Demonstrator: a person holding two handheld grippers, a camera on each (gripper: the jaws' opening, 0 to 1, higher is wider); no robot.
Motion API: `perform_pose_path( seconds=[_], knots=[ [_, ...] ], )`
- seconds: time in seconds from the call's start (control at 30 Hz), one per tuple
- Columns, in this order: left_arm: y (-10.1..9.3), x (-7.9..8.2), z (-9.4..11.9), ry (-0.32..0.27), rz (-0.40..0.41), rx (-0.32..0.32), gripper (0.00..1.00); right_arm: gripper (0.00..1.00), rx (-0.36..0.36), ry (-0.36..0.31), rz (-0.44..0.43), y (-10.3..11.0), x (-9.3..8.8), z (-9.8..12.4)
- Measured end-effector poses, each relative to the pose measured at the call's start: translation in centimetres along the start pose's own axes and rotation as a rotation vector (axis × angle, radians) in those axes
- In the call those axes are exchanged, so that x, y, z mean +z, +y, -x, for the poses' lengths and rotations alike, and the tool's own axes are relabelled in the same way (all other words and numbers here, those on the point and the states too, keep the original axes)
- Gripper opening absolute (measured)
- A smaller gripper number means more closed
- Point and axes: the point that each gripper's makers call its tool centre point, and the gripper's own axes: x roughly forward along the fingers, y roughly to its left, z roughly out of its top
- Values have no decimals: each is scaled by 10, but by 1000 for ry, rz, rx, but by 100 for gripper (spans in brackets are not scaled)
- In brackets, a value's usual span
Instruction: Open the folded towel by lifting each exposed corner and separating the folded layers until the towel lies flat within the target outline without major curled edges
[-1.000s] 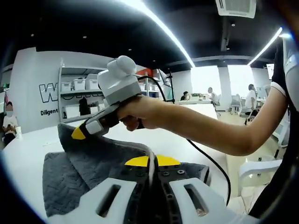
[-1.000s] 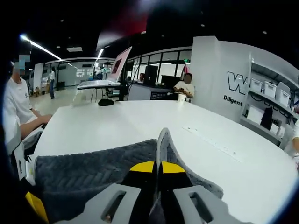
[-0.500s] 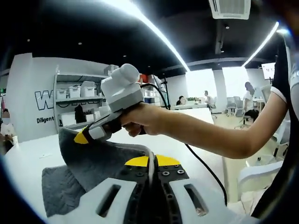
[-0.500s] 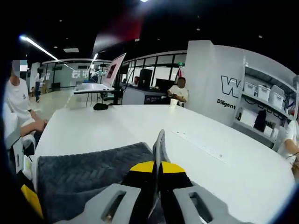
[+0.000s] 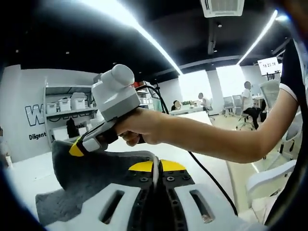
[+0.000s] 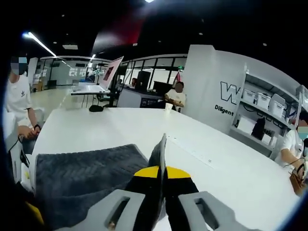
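A dark grey quilted towel (image 5: 91, 178) is lifted off the white table (image 5: 24, 173). My left gripper (image 5: 156, 166) is shut on one edge of it, the cloth pinched between the yellow-tipped jaws. In the left gripper view the right gripper (image 5: 77, 148), held by a person's hand (image 5: 142, 127), is shut on another corner of the towel, raised to the left. In the right gripper view my right gripper (image 6: 162, 169) pinches a thin upright fold of towel (image 6: 82, 178), and the rest spreads left over the table (image 6: 226, 163).
The large white table runs far ahead in the right gripper view. A person in white (image 6: 17, 103) sits at its left edge, another (image 6: 175, 96) at the far end. Shelves with white bins (image 6: 260, 108) stand on the right. A black cable (image 5: 211, 183) hangs from the right gripper.
Both grippers have risen with the towel; more of it hangs off the table. In the left gripper view the right gripper has shifted slightly left and the towel's lower part has shrunk.
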Motion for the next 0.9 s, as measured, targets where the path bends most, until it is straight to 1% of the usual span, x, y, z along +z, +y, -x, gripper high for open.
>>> perform_pose_path(
  seconds=[0.2, 0.4, 0.57, 0.73, 0.83, 0.9],
  knots=[
    [-10, 4, -13, -13, 4, -31, 2, 0, -33, 14, 19, -13, -5, 14],
    [-20, 7, -28, -30, 15, -71, 2, 0, -67, 24, 14, -29, -13, 28],
    [-26, 10, -38, -42, 30, -89, 2, 0, -91, 42, 31, -40, -19, 38],
    [-32, 14, -53, -53, 38, -107, 2, 0, -117, 59, 44, -50, -24, 49],
    [-35, 17, -58, -63, 45, -116, 2, 0, -142, 65, 49, -59, -28, 57],
    [-40, 18, -68, -62, 44, -129, 2, 0, -164, 76, 56, -65, -33, 62]
  ],
)
